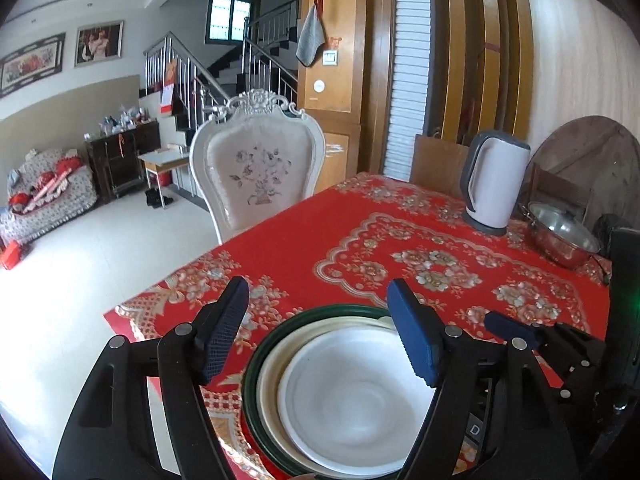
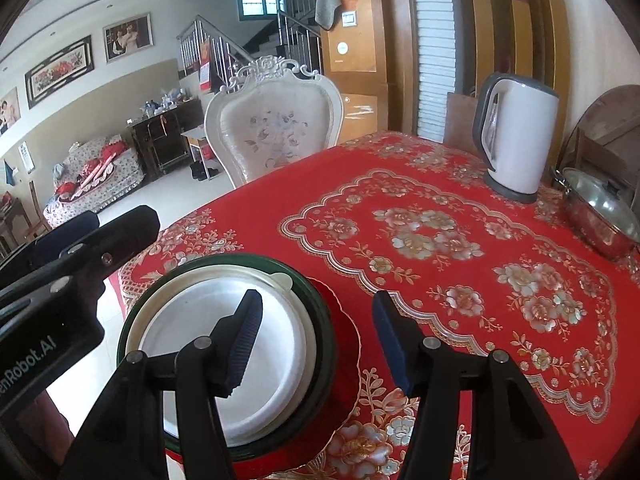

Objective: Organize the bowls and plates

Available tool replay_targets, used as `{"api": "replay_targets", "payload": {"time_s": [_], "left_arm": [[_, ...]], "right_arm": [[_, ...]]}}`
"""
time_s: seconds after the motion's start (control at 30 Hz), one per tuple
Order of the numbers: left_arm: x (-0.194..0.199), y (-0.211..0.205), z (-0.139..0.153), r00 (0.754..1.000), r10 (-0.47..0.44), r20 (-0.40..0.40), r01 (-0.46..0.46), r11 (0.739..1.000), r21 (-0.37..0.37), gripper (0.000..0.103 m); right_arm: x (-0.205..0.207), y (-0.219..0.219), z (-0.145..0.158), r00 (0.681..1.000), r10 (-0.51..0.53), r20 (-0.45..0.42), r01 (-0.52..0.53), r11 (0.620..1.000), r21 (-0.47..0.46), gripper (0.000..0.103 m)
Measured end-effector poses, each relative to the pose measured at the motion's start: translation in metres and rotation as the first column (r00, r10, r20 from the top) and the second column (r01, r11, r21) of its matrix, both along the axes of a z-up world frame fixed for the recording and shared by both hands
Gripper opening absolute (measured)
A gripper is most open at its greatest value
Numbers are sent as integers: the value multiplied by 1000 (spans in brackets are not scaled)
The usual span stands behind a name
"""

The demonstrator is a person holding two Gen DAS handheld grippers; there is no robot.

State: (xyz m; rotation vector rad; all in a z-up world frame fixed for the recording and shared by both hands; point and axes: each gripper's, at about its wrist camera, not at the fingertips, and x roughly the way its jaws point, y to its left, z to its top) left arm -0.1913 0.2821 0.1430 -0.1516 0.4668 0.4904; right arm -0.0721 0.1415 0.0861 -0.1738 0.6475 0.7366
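Observation:
A stack of plates sits near the table's front left corner. A white plate [image 1: 352, 396] lies on top, on a cream plate [image 1: 276, 360], which rests in a dark green-rimmed plate [image 1: 250, 364]. My left gripper [image 1: 316, 300] hovers over the stack's far side, open, with nothing between its pads. In the right wrist view the white plate [image 2: 200, 328] and green rim [image 2: 320, 320] lie below my right gripper [image 2: 316, 308], which is open with its left finger over the white plate and its right finger over the red cloth. A red scalloped edge [image 2: 348, 344] shows under the green plate.
A white electric kettle [image 2: 516, 136] and a lidded steel pot [image 2: 600, 212] stand at the table's far right. An ornate white chair [image 1: 256, 168] is pushed against the far left edge. The red floral tablecloth [image 2: 440, 280] stretches between the stack and the kettle.

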Motion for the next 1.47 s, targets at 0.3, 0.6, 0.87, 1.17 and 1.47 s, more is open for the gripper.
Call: {"api": "replay_targets", "payload": {"time_s": [0.3,0.6,0.87,1.17,1.47], "left_arm": [[2,3,2,1000,-31,-4,31,999,-29,73],[1,5,4,999,-35,-15,35,999,-26,73],[-1,5,5,999,-45,-10,45,999,-23,73],[-2,3,5,999,-44,14,44,999,-4,73],[-3,2,4,999,-31,14,31,999,-7,73]], "right_arm": [[-3,-4,3,1000,4,8,-4,1000,9,57],[-7,-4,4,1000,19,17,-19,1000,20,58],[-8,-2,1,1000,23,5,-23,1000,3,58],[-6,-6,-1,1000,11,-14,-11,1000,10,58],[-5,-9,-1,1000,9,-20,-8,1000,15,58]]}}
